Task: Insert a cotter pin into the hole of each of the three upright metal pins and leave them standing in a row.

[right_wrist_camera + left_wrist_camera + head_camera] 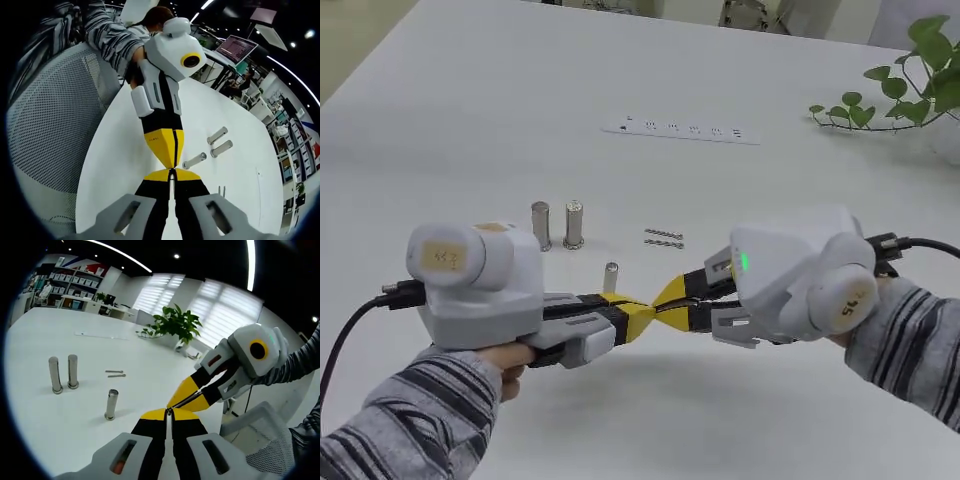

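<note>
Head view: the left gripper (645,310) and right gripper (666,300) meet tip to tip above the table (470,120), towards its near edge. Each has its jaws pressed together. Whether a cotter pin is nipped between them is too small to tell. Two metal pins (574,223) stand side by side mid-table, with a lone metal pin (611,278) nearer the near edge. Two cotter pins (663,237) lie just beside the pair, on the side of the right edge. The cotter pins look light, thin and slippery, so they are best pinched at the head with the legs left free. The metal pins look stiff, smooth and easily toppled.

the metal pins (574,224) look polished and shiny, the white table (470,120) smooth and matt.
</note>
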A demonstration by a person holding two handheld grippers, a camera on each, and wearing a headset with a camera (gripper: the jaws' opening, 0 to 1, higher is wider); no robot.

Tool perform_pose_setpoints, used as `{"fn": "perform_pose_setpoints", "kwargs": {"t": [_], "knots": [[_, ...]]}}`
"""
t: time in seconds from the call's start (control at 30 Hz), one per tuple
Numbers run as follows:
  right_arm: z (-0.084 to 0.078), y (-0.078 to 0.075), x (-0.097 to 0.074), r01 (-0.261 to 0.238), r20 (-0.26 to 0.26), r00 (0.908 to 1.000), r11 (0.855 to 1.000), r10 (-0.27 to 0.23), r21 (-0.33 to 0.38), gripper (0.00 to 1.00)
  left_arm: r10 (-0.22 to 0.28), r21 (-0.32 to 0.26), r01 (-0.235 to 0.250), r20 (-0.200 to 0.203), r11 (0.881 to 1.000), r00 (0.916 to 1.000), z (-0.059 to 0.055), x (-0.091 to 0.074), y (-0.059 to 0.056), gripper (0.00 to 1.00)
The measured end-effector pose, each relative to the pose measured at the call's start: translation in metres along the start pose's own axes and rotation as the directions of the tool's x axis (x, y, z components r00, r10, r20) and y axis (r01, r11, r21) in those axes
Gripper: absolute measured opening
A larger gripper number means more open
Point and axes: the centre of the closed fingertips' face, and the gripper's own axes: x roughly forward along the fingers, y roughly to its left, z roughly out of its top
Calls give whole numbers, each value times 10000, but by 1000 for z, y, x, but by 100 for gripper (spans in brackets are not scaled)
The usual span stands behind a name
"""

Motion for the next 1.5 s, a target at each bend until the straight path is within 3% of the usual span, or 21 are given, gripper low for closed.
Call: {"fn": "perform_pose_setpoints", "kwargs": {"t": [0.13, 0.37, 0.47, 0.63, 0.83, 0.93, 1.2, 1.33, 1.5], "knots": [[0, 0, -1, -5, 44, 10000, 9999, 4, 112, 0, -90, 181, 90, 16, 9998, 10000, 0, 0, -1, 0], [-4, 2, 0, -206, -87, 9997, 9983, 211, 546, 0, -134, 1404, 170, -266, 9899, 9996, -2, 0, -5, 0], [-5, 3, -1, -367, -6, 9993, 9958, 369, 845, 1, -173, 2187, 283, -521, 9754, 9985, -4, 0, -8, 0], [-10, 9, -1, -724, -218, 9970, 9930, 748, 933, 0, -418, 2815, 572, -602, 9579, 9973, -4, 0, -17, 0], [-11, 14, -2, -976, -194, 9947, 9880, 1006, 1194, 0, -421, 3691, 737, -931, 9265, 9948, -7, 1, -20, 0], [-12, 14, -3, -944, -266, 9948, 9893, 979, 1111, 0, -322, 3902, 704, -1036, 9180, 9941, -9, 1, -19, 0], [-12, 10, -3, -714, -421, 9962, 9917, 763, 1074, 0, -11, 3989, 360, -874, 9163, 9962, -7, 2, -14, 0], [-17, 4, -2, -444, -646, 9965, 9897, 536, 1357, 0, 491, 4124, -64, -930, 9110, 9945, -8, 1, -4, 0], [-23, -7, -1, 61, -865, 9962, 9833, 98, 1821, 0, 1048, 4134, -718, -577, 9077, 9928, -1, -2, 7, 6]]}}
